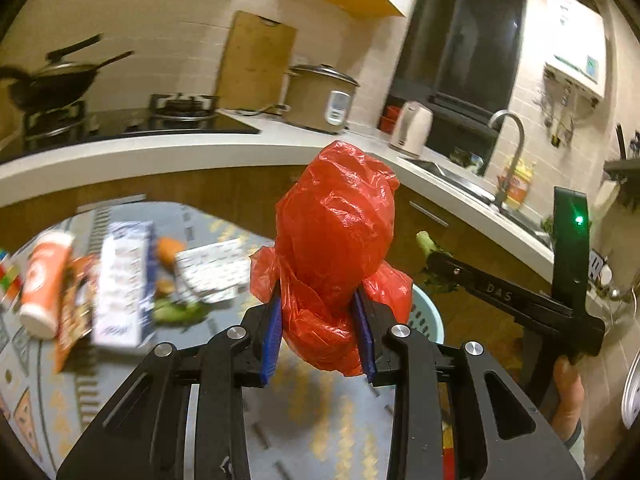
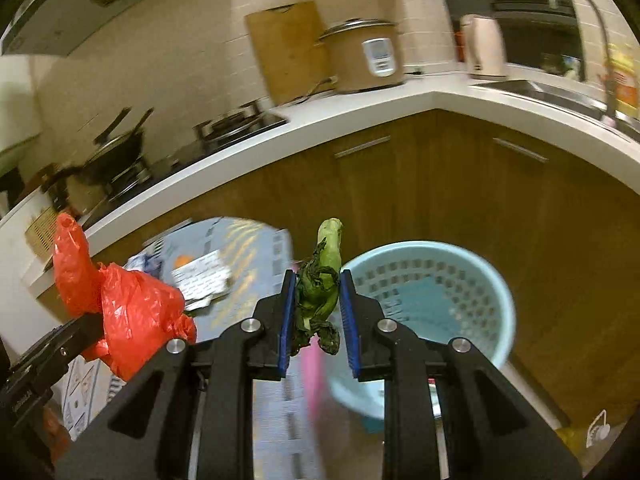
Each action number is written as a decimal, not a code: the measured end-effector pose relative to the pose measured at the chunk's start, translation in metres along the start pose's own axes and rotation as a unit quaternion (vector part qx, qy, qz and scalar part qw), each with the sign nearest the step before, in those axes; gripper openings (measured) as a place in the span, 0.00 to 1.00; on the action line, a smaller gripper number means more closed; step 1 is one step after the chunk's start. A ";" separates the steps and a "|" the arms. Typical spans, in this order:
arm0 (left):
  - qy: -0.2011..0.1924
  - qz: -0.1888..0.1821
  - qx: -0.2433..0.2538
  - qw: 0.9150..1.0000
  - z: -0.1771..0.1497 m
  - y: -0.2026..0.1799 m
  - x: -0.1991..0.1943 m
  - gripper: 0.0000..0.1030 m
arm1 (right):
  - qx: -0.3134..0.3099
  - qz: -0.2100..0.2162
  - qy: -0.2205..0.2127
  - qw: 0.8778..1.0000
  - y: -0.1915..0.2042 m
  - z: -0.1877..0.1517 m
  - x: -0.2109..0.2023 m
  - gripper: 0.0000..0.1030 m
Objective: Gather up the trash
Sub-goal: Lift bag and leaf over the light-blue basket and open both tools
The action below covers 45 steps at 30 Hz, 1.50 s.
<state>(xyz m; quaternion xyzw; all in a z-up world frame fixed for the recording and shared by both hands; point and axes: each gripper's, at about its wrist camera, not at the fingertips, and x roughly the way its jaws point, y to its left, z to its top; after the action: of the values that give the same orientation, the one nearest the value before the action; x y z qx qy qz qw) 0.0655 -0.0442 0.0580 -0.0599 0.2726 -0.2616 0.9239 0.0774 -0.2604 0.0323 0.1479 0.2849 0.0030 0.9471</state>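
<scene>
Left gripper: the black two-finger left gripper (image 1: 320,332) with blue pads is clamped on a crumpled red plastic bag (image 1: 336,240), which bulges up and out from between its jaws, held in the air above the floor mat.

Right gripper: the black two-finger right gripper (image 2: 318,320) with blue pads pinches a wilted green vegetable stalk (image 2: 322,276), its pale stem end pointing up and its dark limp leaves hanging between the pads.

Bin: a light-blue perforated plastic basket (image 2: 472,276) stands on the floor in front of the brown wooden cabinets (image 2: 460,184), just beyond and to the right of the right gripper's tip; in the left wrist view only part of its rim (image 1: 430,316) shows behind the red bag.

Remaining litter: on the grey patterned floor mat (image 1: 224,232) lie an orange-and-white paper cup (image 1: 42,280) on its side, a white-and-blue carton (image 1: 124,280), a printed white wrapper (image 1: 212,270) and some green scraps (image 1: 176,312), all blurred.

Both tools together: from the right wrist view the red bag (image 2: 124,308) hangs at the left, well apart from the basket; from the left wrist view the other gripper (image 1: 430,264) and its stalk (image 1: 424,242) show at the right.

Setting: a white kitchen countertop (image 2: 360,120) carries a beige rice cooker (image 2: 368,56).
</scene>
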 end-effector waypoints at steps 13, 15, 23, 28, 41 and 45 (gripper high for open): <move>0.100 -0.017 0.034 0.994 -0.009 -0.047 0.125 0.29 | 0.059 -0.073 0.073 0.993 -0.091 -0.024 0.042 0.19; 0.116 -0.015 0.030 0.993 -0.016 -0.048 0.140 0.29 | 0.064 -0.075 0.092 0.991 -0.100 -0.031 0.052 0.19; 0.161 0.000 0.033 0.986 -0.032 -0.048 0.175 0.31 | 0.078 -0.081 0.135 0.985 -0.124 -0.046 0.078 0.20; 0.161 -0.003 0.025 0.987 -0.031 -0.047 0.175 0.45 | 0.088 -0.072 0.145 0.983 -0.127 -0.047 0.088 0.22; 0.123 -0.007 0.020 0.992 -0.021 -0.037 0.143 0.72 | 0.075 -0.068 0.103 0.990 -0.111 -0.033 0.062 0.50; 0.114 -0.004 0.015 0.993 -0.021 -0.030 0.130 0.72 | 0.069 -0.064 0.093 0.991 -0.102 -0.028 0.052 0.50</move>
<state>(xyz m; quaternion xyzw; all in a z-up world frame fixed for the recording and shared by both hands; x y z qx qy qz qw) 0.1337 -0.1363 -0.0137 -0.0170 0.3724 -0.2740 0.8866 0.0976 -0.3455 -0.0472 0.1937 0.3806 -0.0639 0.9020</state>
